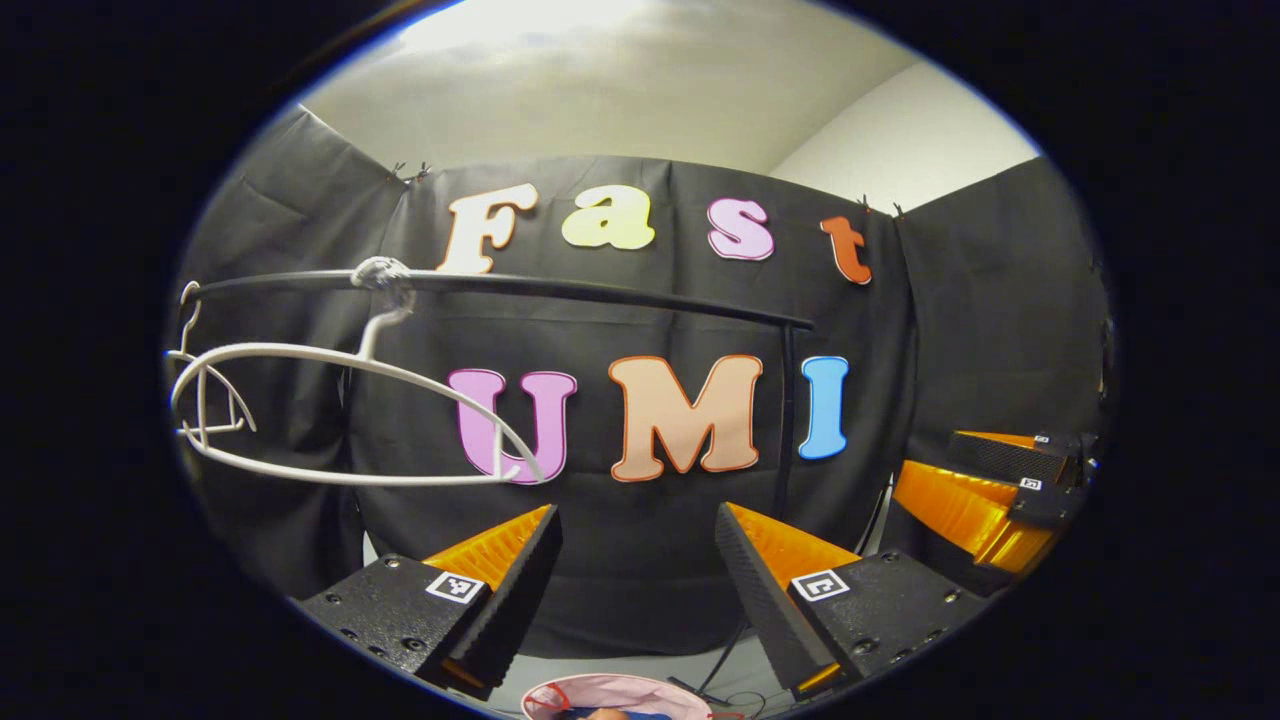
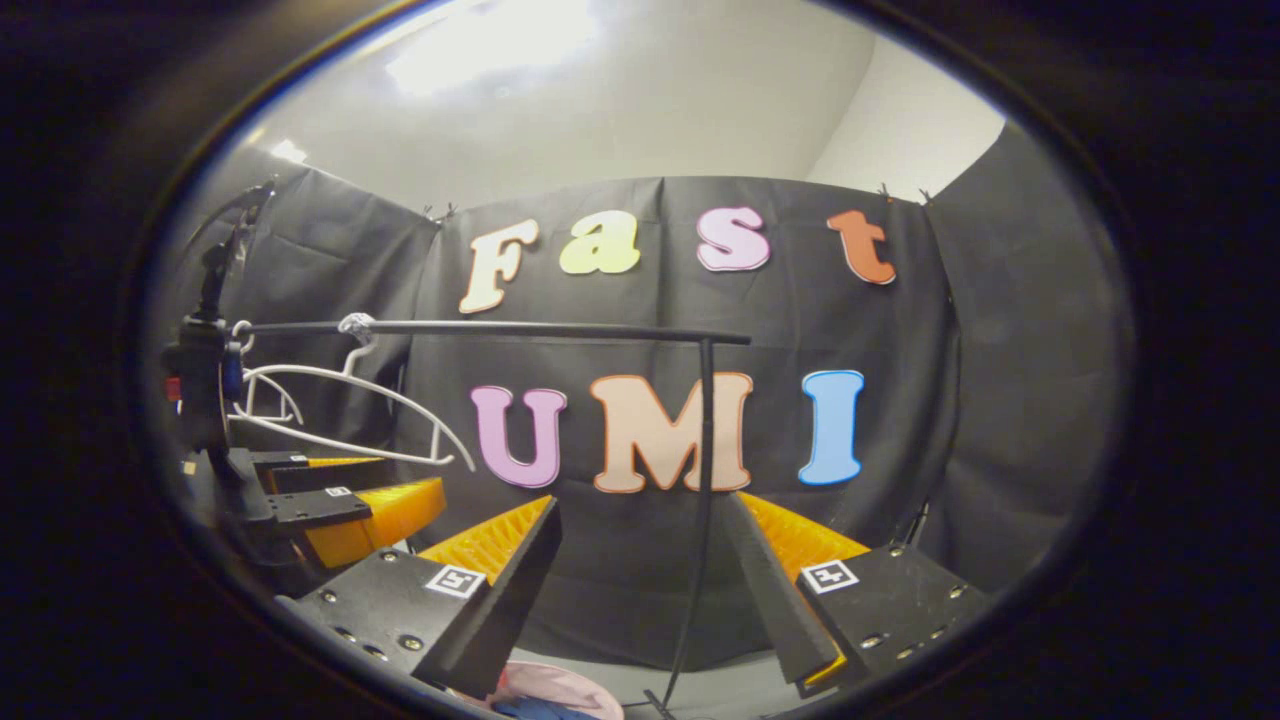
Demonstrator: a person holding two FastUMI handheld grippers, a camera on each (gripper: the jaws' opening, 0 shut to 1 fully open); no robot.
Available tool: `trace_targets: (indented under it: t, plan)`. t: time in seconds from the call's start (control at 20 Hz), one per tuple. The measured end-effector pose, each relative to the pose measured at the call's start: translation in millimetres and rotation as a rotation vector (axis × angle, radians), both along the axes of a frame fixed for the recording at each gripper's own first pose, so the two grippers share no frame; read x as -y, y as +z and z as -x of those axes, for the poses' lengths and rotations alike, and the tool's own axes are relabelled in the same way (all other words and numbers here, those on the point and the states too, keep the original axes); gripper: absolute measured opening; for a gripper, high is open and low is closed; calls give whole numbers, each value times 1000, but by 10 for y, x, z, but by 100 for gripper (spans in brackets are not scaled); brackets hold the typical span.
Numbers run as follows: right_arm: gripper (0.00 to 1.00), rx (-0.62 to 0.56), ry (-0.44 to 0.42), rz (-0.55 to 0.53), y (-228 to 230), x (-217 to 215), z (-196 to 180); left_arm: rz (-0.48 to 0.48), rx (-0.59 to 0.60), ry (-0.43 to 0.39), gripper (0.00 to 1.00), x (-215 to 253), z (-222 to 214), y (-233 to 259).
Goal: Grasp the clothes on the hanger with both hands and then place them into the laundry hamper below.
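Left gripper view: the left gripper (image 1: 637, 560) has its fingers spread apart with nothing between them, the white hanger (image 1: 340, 410) hangs bare on the black rail (image 1: 600, 290) up left, and the pink hamper (image 1: 620, 695) sits below with blue cloth inside. Right gripper view: the right gripper (image 2: 640, 555) likewise stands released and unloaded, with the hamper's rim (image 2: 560, 685) at bottom and blue clothes (image 2: 530, 708) in it.

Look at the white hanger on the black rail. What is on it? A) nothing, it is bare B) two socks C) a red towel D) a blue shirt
A: the white hanger hangs bare from the black rail, with no cloth draped on its frame.
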State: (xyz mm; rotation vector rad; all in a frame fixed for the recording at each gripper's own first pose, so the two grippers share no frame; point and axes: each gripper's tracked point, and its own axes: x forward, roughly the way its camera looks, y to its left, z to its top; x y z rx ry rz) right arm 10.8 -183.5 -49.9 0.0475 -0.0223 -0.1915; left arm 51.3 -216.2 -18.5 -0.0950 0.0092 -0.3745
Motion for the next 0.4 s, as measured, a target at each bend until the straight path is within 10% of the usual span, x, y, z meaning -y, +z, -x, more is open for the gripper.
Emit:
trace_targets:
  t: [0.4]
  plan:
    - [99, 72, -18, 13, -1125, 640, 404, 87, 6, -50, 96, 949, 135, -1141]
